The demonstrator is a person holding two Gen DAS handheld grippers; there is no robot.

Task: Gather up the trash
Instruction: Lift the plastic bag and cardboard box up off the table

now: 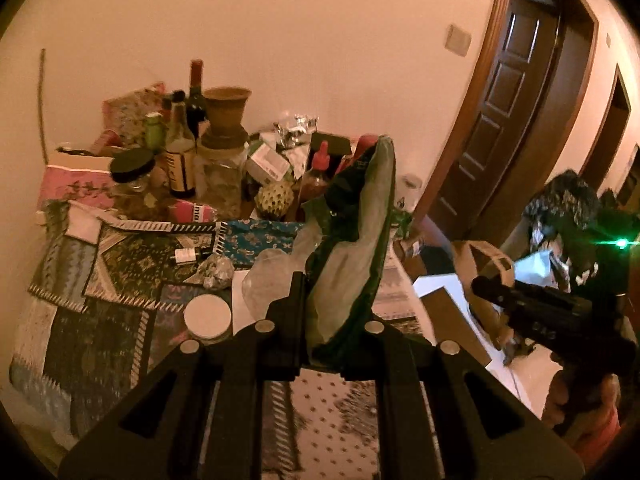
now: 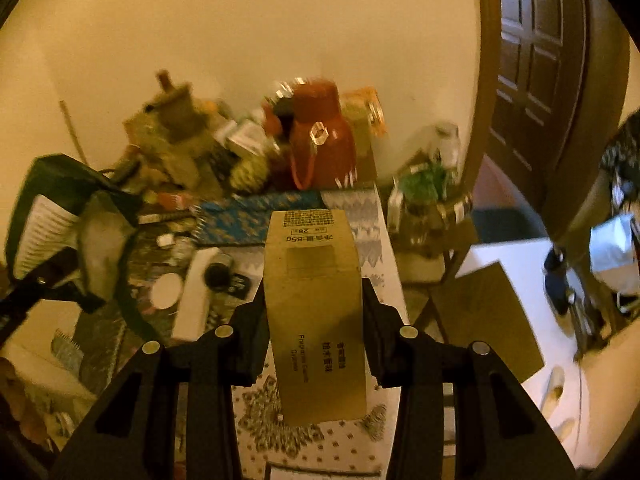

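Right now the left gripper (image 1: 338, 322) is squeezed tight on the rim of a green trash bag (image 1: 354, 236) and lifts it up over the table (image 1: 328, 420), prob. so the bag's mouth hangs open and stuff can drop in. From the right wrist view the same bag shows at the far left, its pale inside facing the middle, w/ the left gripper under it. The right gripper (image 2: 316, 320) is clamped on a brown cardboard box (image 2: 316, 304), one finger on each long side, so the box sticks out forward and can't slip. That box looks like the trash to put away; it is up off the table and well apart from the bag, so it isn't in yet. Next the box likely must go left, over to the bag's mouth. Behind, the table is full: a red thermos (image 2: 322, 136), glass bottles (image 1: 182, 152), a clay pot (image 1: 226, 114) & a white round lid (image 1: 208, 316).
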